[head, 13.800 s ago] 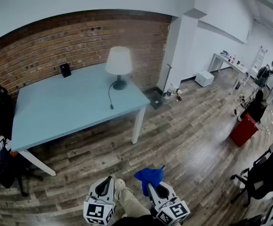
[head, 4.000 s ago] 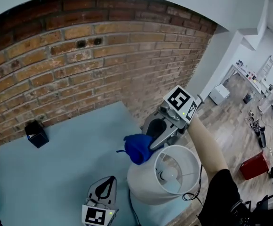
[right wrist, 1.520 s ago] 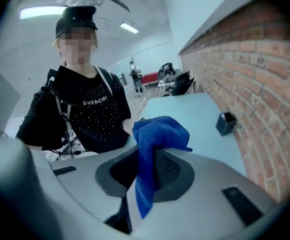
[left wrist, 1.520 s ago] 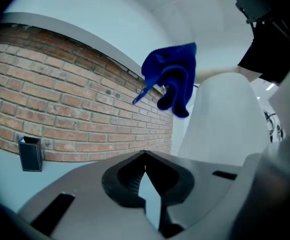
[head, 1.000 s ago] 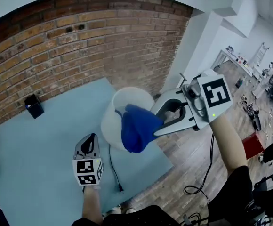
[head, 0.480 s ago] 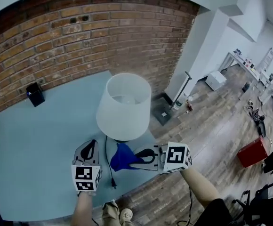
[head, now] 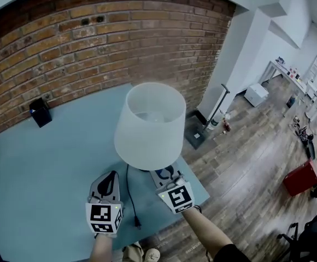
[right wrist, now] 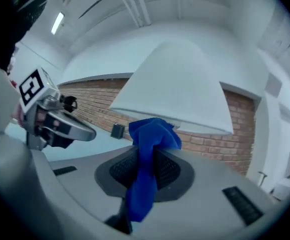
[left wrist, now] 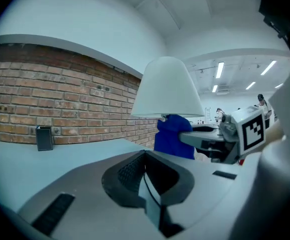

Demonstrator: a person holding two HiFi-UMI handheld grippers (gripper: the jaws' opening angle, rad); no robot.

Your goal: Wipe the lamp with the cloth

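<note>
The lamp's white shade (head: pixel 149 125) stands near the right end of the pale blue table (head: pixel 49 162). My right gripper (head: pixel 164 173) points in under the shade's near rim, shut on the blue cloth (right wrist: pixel 147 169). The head view hides the cloth beneath the shade. In the left gripper view the cloth (left wrist: pixel 172 136) bunches up just below the shade (left wrist: pixel 169 94), at the tip of the right gripper (left wrist: pixel 225 139). I cannot tell whether it touches the lamp's stem. My left gripper (head: pixel 110 180) hovers over the table to the left, shut and holding nothing.
The lamp's black cord (head: pixel 130 195) runs between the grippers to a plug (head: pixel 138 221) near the table's front edge. A small black box (head: pixel 40 112) sits by the brick wall. The table's right corner ends close behind the right gripper. A red bin (head: pixel 302 177) stands on the wooden floor.
The right gripper came down from the shade's side with the cloth, then swung from pointing left to pointing in under the shade. The left gripper has barely moved.
</note>
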